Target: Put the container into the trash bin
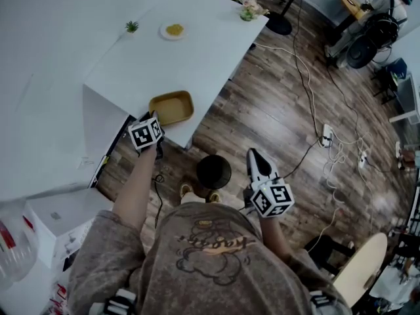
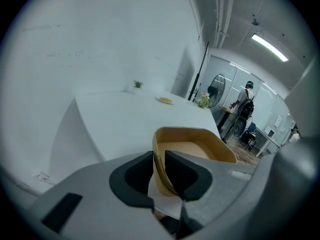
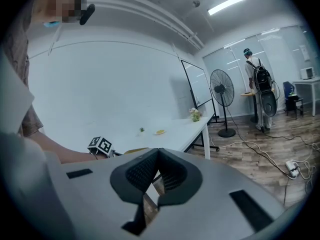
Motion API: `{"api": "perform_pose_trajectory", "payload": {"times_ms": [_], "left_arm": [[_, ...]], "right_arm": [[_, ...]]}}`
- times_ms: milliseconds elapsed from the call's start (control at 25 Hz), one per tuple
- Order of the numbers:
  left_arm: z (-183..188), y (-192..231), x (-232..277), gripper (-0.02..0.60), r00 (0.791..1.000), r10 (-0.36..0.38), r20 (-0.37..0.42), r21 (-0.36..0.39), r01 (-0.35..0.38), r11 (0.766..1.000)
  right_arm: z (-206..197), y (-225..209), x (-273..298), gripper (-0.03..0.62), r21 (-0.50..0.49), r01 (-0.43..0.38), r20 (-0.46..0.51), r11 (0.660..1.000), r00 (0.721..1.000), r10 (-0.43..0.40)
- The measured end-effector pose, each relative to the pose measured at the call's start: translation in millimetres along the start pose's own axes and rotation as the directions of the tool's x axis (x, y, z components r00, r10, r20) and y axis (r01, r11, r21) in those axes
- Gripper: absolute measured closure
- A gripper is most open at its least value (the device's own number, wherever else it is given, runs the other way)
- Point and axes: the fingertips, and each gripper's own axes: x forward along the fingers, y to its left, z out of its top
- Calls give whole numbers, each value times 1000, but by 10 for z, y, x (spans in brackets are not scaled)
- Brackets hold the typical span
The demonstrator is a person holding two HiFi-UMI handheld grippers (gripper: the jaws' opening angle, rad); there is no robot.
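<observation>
White table [image 1: 197, 51] fills the upper left of the head view, with dark wood floor to its right and below it. Four things sit on the table: one small green plant [image 1: 132, 26] and one plate [image 1: 174, 30] of yellow food toward the top, one bunch of flowers [image 1: 250, 10] at the far corner, and one tan container [image 1: 172, 107] at the near edge. The left gripper [image 1: 156, 118] meets the container's left side, its marker cube just below. One dark round trash bin [image 1: 214, 172] stands on the floor below the container, between the two grippers. The right gripper [image 1: 257, 156] hangs over the floor to the right of the bin, apart from everything. One person [image 1: 387, 8] stands in the upper right corner.

Seen from the left gripper view, the two pads are narrowly set and clamp the container's near wall, one pad inside the rim and one outside; the container looks empty. Beyond it the same plant, plate and flowers stand on the table, and one standing fan [image 2: 218, 89] and one person are at the right.

Looking along the right gripper in its own view, the two pads meet at their tips with nothing between them. Behind them, lower left, shows the left gripper's marker cube; the table runs through the middle, and the fan and the person stand at the right.
</observation>
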Motion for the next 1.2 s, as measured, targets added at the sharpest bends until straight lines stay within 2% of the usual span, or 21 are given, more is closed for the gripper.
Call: {"api": "perform_pose_trajectory", "payload": {"times_ms": [160, 480, 720, 960, 1200], "left_arm": [[-9, -39, -8, 552, 1000, -4, 0, 8, 4, 1000], [129, -194, -159, 558, 996, -66, 64, 11, 65, 998], [242, -485, -327, 560, 982, -153, 108, 42, 150, 988], [203, -1068, -497, 561, 953, -288, 90, 155, 272, 950], [155, -1722, -691, 561, 904, -420, 80, 208, 397, 894]], "right_arm": [[-26, 1, -39, 597, 2, 2, -2, 1000, 1000, -2], [-78, -5, -112, 595, -5, 10, 4, 1000, 1000, -10], [-119, -47, -189, 595, 3, 33, 7, 999, 999, -33], [-171, -177, -371, 595, 9, 76, 25, 997, 997, -77], [-248, -332, -649, 595, 33, 145, 45, 989, 988, -146]]}}
